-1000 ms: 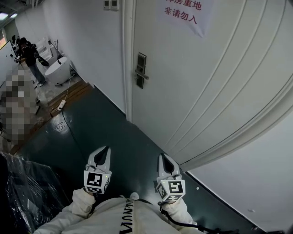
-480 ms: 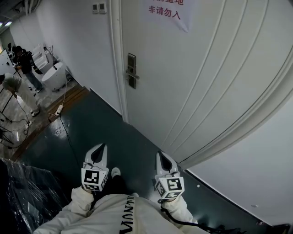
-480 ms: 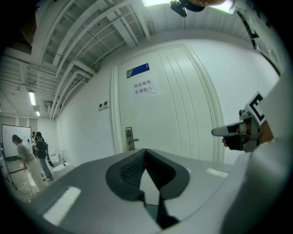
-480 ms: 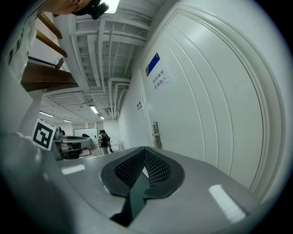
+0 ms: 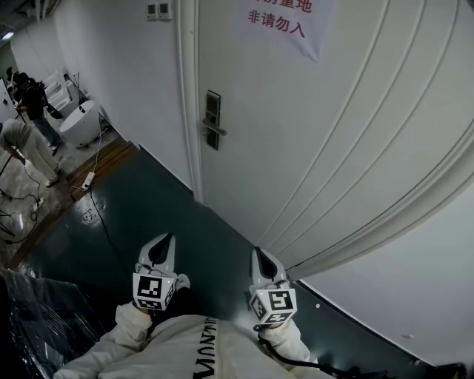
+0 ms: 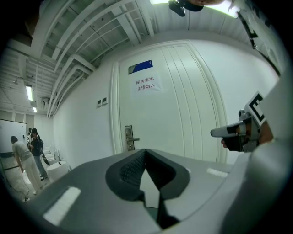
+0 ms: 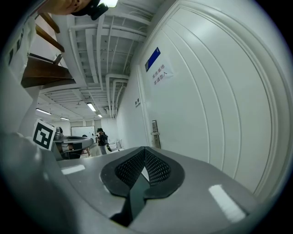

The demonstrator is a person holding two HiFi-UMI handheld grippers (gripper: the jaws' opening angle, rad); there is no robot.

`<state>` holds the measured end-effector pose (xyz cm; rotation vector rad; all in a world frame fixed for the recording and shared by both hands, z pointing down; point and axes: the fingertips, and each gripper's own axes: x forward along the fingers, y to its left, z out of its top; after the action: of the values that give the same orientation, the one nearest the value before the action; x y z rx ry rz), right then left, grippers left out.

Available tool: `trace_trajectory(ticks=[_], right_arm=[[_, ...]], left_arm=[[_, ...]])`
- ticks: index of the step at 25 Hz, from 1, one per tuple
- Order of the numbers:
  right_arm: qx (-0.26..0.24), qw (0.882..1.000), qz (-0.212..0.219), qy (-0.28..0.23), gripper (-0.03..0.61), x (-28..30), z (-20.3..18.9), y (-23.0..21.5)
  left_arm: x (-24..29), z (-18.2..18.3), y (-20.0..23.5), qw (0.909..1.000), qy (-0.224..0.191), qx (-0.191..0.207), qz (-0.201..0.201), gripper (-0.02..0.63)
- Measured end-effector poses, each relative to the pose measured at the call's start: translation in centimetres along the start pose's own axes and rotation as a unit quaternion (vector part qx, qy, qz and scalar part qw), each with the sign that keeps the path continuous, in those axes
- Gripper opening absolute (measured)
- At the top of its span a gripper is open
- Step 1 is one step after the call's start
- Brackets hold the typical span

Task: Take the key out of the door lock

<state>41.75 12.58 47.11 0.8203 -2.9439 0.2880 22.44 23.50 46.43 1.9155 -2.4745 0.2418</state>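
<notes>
**Still walking up to the door, key not touched yet**

Not much action here. Compared with a second ago, the lock [image 5: 212,120] has slid a bit to the left in the head view. A shoe [image 5: 181,281] has also popped into view on the dark floor [image 5: 148,200], just beside the left gripper [image 5: 170,238]. To me that looks like a step being taken, so this is still the approach and the actual job hasn't started.

Both grippers sit in about the same spot as before, held low and close to the body and pointing roughly toward the door [image 5: 318,148]. The left gripper's jaws are closed tip to tip with nothing between them. The right gripper [image 5: 258,252] is the same, pinched together and empty.

The key should be in that lock, on the plate with the handle [image 5: 216,130] at the door's left edge, below the paper sign [image 5: 285,22]. It's too small to make out in any of the 3 views, so I can't confirm it's sticking out. The lock is well apart from both grippers.

The 2 people [image 5: 22,141] off to the left have shifted around too, but that doesn't affect the task.

Next, I'd guess, is closing in on the lock and opening 1 gripper before reaching for the key.
</notes>
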Motion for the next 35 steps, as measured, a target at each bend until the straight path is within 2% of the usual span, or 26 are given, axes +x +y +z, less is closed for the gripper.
trace_trajectory(ticks=[6, 16, 25, 29, 35], right_arm=[[0.006, 1.0, -0.004, 0.017, 0.0, 6.1, -0.3, 1.0], [-0.008, 0.999, -0.001, 0.047, 0.0, 18.8, 0.1, 5.2], [-0.022, 0.999, -0.01, 0.047, 0.001, 27.5, 1.3, 8.7], [-0.026, 0.998, -0.007, 0.052, 0.0, 29.5, 1.6, 9.7], [-0.028, 0.997, -0.015, 0.064, 0.002, 31.5, 1.4, 9.3]], left_arm=[[3.4, -0.8, 4.5, 0.9998, 0.011, -0.015, -0.006, 0.0], [9.5, -2.0, 15.3, 0.9993, 0.018, -0.032, -0.009, 0.0], [12.2, -3.8, 24.7, 0.9989, 0.018, -0.044, -0.001, -0.001], [13.1, -4.3, 26.8, 0.9982, 0.024, -0.055, 0.004, 0.0], [15.1, -5.1, 27.3, 0.9971, 0.03, -0.069, -0.009, 0.0]])
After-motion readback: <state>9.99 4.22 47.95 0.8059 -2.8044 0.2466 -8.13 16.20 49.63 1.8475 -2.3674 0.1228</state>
